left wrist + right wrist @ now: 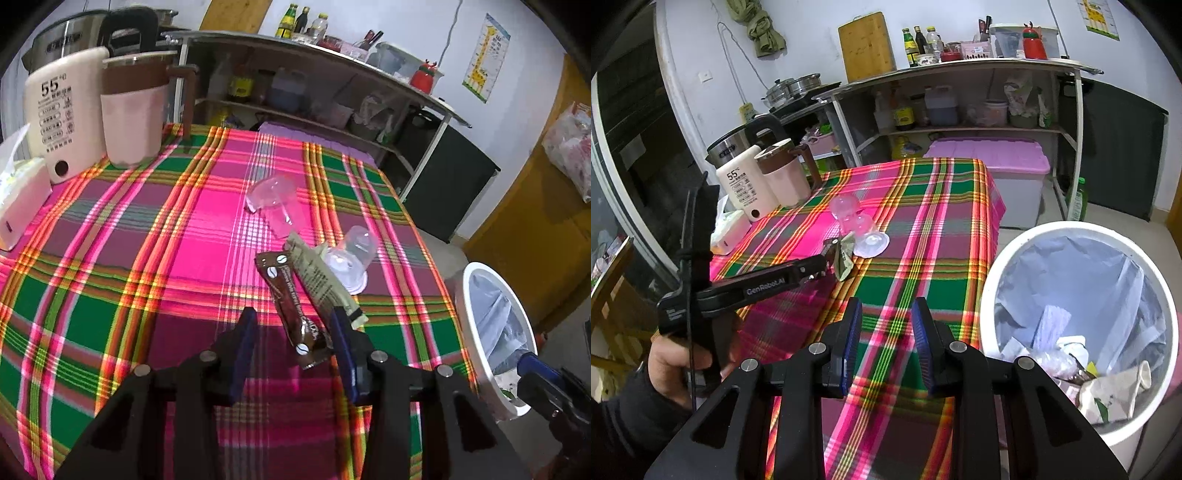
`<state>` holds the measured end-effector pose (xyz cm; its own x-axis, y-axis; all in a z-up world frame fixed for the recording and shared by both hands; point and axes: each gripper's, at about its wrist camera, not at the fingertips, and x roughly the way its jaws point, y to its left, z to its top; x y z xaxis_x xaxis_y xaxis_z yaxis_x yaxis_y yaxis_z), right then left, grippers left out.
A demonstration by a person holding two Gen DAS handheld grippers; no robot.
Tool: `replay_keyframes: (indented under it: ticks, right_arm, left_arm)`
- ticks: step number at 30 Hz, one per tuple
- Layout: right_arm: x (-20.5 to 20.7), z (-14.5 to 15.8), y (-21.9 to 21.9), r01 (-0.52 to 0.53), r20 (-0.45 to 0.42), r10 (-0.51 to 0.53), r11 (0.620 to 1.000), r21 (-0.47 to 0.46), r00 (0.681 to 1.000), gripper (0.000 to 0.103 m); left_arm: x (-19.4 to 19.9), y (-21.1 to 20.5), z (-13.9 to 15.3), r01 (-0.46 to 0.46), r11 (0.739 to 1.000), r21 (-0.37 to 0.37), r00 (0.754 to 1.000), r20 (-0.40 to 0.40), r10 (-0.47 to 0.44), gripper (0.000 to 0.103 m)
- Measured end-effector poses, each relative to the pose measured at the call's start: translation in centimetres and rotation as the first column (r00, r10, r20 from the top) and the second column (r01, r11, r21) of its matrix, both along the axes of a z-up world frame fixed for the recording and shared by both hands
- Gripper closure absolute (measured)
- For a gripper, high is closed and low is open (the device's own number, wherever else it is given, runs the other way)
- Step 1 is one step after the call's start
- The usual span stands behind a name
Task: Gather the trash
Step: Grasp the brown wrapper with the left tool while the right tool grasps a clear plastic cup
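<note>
The left hand-held gripper (295, 325) stands apart over the surface (110, 258), the brown sachet (293, 314) between its pads, the green sachet (321, 280) just beside. Closing off-centre could pinch only one sachet or snag cloth. The right hand-held gripper (886, 321) hangs apart, empty, near the bin (997, 291).

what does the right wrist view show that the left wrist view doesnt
Only the right wrist view: the trash already inside the bin, the pink-lidded storage box, a hand holding the left tool, and the right tool open over the cloth.

Only the left wrist view: the brown sachet between the left tool's fingers.

Both: the plaid tablecloth, clear plastic cups, beige wrapper, white bin.
</note>
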<state>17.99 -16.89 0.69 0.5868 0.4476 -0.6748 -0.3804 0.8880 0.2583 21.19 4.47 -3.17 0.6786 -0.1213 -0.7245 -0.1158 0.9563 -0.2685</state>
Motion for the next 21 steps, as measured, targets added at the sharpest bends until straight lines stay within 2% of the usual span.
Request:
replay_keyframes:
  ticks: [2, 6, 18, 21]
  right_arm:
    - [0.4, -0.2, 0.2, -0.001, -0.004, 0.001, 1.000, 0.000, 1.000, 0.074]
    - [1.1, -0.4, 0.7, -0.009, -0.010, 0.009, 1.000, -0.001, 1.000, 0.074]
    - [3.9, -0.3, 3.7, -0.051, 0.003, 0.051, 0.998, -0.025, 0.999, 0.073]
    - [4.8, -0.2, 4.8, -0.066, 0.015, 0.066, 0.997, -0.040, 0.998, 0.062]
  left_arm:
    - [0.3, -0.1, -0.4, -0.001, 1.000, 0.004, 1.000, -0.018, 0.001, 0.066]
    - [0.5, 0.0, -0.7, -0.002, 1.000, 0.027, 1.000, -0.025, 0.003, 0.080]
    - [-1.6, 0.5, 0.5, 0.030, 0.999, 0.022, 0.999, 0.022, -0.031, 0.083]
    - [-2.3, 1.3, 0.6, 0.024, 1.000, 0.011, 0.999, 0.029, -0.024, 0.083]
